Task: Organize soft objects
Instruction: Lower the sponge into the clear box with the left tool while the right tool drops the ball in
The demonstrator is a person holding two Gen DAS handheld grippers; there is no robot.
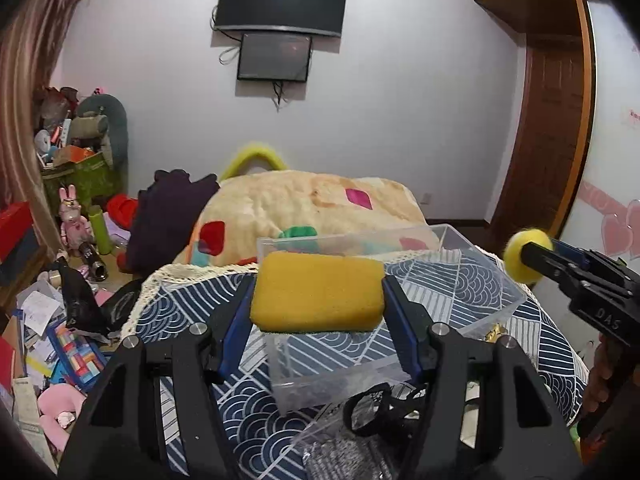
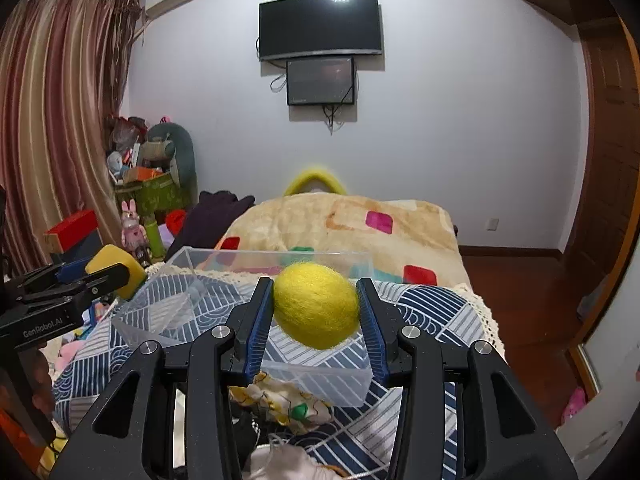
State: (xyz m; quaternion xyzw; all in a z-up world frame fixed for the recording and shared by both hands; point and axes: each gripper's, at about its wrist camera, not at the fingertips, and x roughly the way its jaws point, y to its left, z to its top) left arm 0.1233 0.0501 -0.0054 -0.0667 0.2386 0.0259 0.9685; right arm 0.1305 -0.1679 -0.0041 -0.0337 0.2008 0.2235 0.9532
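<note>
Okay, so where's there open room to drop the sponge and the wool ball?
The clear bin looks bare inside; both the sponge and wool ball are held above it. The patterned cloth right of it is open. Its near side is crowded with fabric.

The sponge [image 1: 318, 292] looks porous and matt, the yellow ball [image 2: 316, 306] fuzzy like felted wool. The storage box [image 1: 492, 280] is clear, glossy plastic on a patterned woven cloth [image 2: 432, 312]; the blanket [image 2: 340, 220] looks plush.
</note>
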